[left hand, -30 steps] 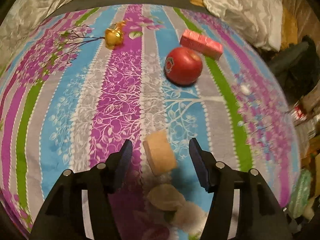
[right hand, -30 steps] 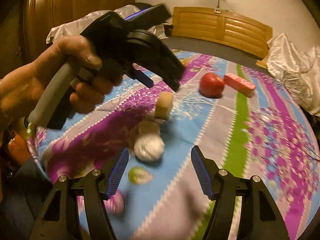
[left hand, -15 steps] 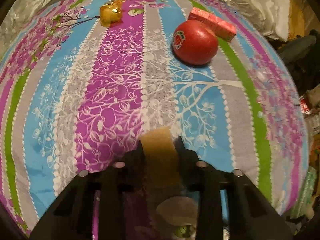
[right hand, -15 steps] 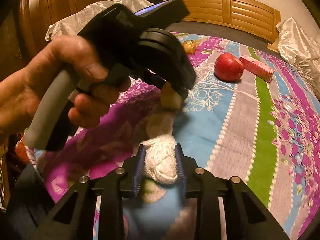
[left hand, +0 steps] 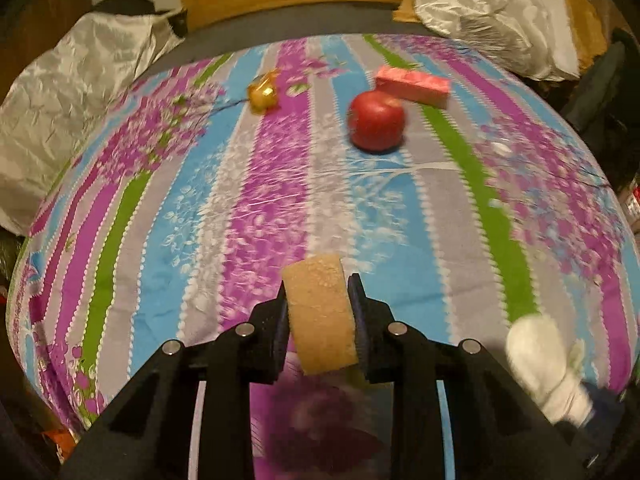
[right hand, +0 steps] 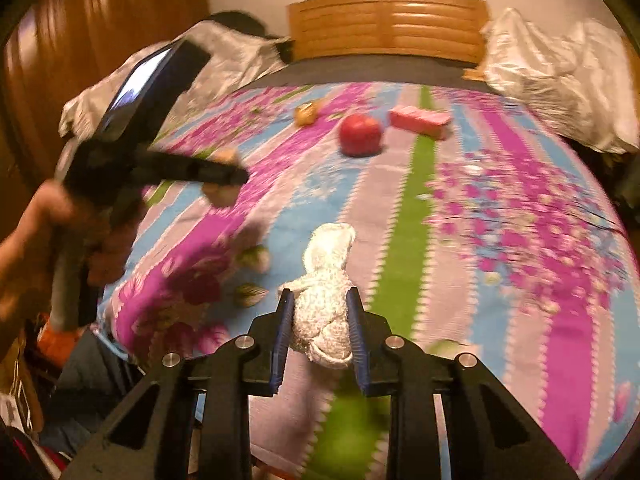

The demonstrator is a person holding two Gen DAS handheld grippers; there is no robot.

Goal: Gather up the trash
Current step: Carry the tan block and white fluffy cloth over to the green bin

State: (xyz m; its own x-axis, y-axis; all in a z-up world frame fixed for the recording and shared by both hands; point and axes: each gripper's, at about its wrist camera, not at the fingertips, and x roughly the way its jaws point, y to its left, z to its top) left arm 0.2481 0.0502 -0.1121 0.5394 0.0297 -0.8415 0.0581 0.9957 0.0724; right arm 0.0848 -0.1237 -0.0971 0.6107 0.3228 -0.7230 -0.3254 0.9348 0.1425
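While both views are motion-blurred, the grips are readable: the left gripper (left hand: 320,312) is closed on a tan sponge-like block (left hand: 322,316), its fingers (left hand: 280,324) pinching the block's two sides, with the block raised clear of the striped floral cloth (left hand: 240,200). The right gripper (right hand: 319,320) is clamped on a crumpled white paper wad (right hand: 326,288), blue-padded fingers (right hand: 282,332) pressed against both flanks; the wad sticks out forward past the fingertips and is held off the cloth. In the left wrist view, the same white wad is seen at lower right. In the right wrist view, the left gripper, block in its fingers, is seen at left, gripped by a person's hand (right hand: 68,236), above the cloth. Small greenish scraps (right hand: 250,258) are left lying on the cloth just left of the right gripper's fingers; what they are cannot be told. Farther out, a red apple (left hand: 376,120) is seen on the cloth, with a pink carton (left hand: 412,86) just behind it and a gold-wrapped item (left hand: 264,94) well apart to its left. A wooden headboard (right hand: 388,26) and silvery crumpled bedding (left hand: 80,92) are seen beyond the cloth's edge.
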